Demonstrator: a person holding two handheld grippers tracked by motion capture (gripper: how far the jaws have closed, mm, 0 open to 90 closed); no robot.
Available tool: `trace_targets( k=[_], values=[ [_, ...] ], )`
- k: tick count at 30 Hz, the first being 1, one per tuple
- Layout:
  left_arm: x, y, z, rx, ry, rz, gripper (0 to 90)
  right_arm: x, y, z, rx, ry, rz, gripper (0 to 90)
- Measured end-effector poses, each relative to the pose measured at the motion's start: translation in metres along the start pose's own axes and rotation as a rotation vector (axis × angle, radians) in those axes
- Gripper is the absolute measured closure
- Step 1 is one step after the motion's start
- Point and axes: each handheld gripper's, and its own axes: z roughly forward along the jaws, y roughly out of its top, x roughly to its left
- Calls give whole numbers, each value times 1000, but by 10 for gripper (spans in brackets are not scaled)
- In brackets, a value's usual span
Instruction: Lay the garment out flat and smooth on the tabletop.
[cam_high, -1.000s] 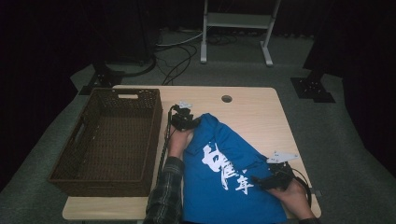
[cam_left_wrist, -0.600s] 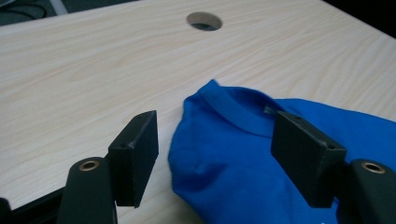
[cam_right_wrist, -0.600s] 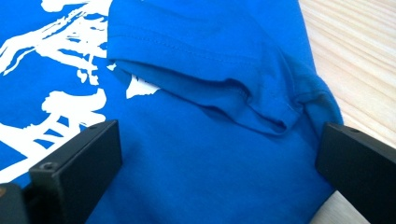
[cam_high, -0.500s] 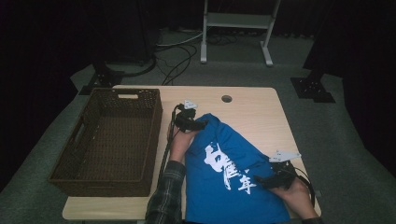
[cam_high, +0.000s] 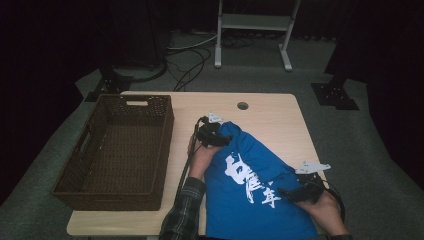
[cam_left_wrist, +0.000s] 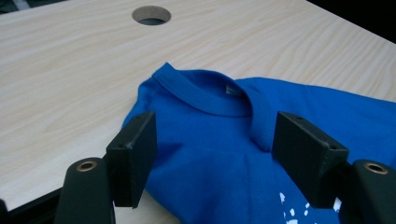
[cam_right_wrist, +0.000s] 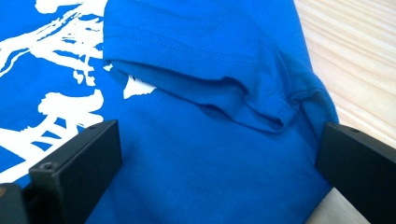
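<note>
A blue T-shirt (cam_high: 255, 190) with white print lies folded on the light wooden table (cam_high: 270, 112). Its collar (cam_left_wrist: 205, 95) points toward the table's far side. My left gripper (cam_high: 216, 136) hovers at the collar end; its jaws have just been opening and stand apart, with the shirt (cam_left_wrist: 210, 149) lying loose below and between them. My right gripper (cam_high: 300, 192) sits over the folded sleeve (cam_right_wrist: 196, 84) at the shirt's right edge, open, its jaws wide on either side of the cloth (cam_right_wrist: 210, 177) without pressing it.
A dark wicker basket (cam_high: 117, 147) stands on the table's left half. A round cable hole (cam_high: 243, 105) lies near the far edge. Beyond the table are cables and a metal stand (cam_high: 252, 30) on the dark floor.
My left gripper has let go of the collar end and drawn slightly up and away from the person. The shirt's top has settled on the table. My right gripper has stayed put.
</note>
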Motion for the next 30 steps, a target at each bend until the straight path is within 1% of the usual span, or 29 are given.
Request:
trace_targets(
  k=[3, 6, 10, 12, 14, 23, 26, 27, 28, 30],
  values=[
    [-5, -1, 3, -1, -7, 0, 313, -3, -2, -2, -1, -2, 0, 0],
    [-9, -1, 4, -5, -17, 5, 336, -4, -3, -3, -5, -2, 1, 0],
    [-13, -3, 8, -4, -31, 6, 394, -4, -4, -3, -9, -2, 1, 0],
    [-14, -4, 10, 1, -47, -6, 425, -3, -4, -2, -12, -3, 3, 0],
    [-15, -5, 12, 7, -59, -4, 452, -3, -4, -2, -13, -5, 4, 0],
    [-24, -7, 20, 12, -82, 40, 622, -3, -4, -2, -19, -8, 5, 0],
    [-26, -8, 23, 12, -90, 44, 664, -3, -4, -2, -20, -9, 6, 0],
    [-28, -9, 26, 23, -86, 49, 679, -3, -5, -2, -21, -9, 6, 0],
    [-28, -9, 26, 23, -86, 49, 688, -3, -5, -2, -21, -9, 6, 0],
    [-29, -10, 29, 36, -82, 56, 691, -3, -5, -2, -22, -9, 7, 0]
  ],
)
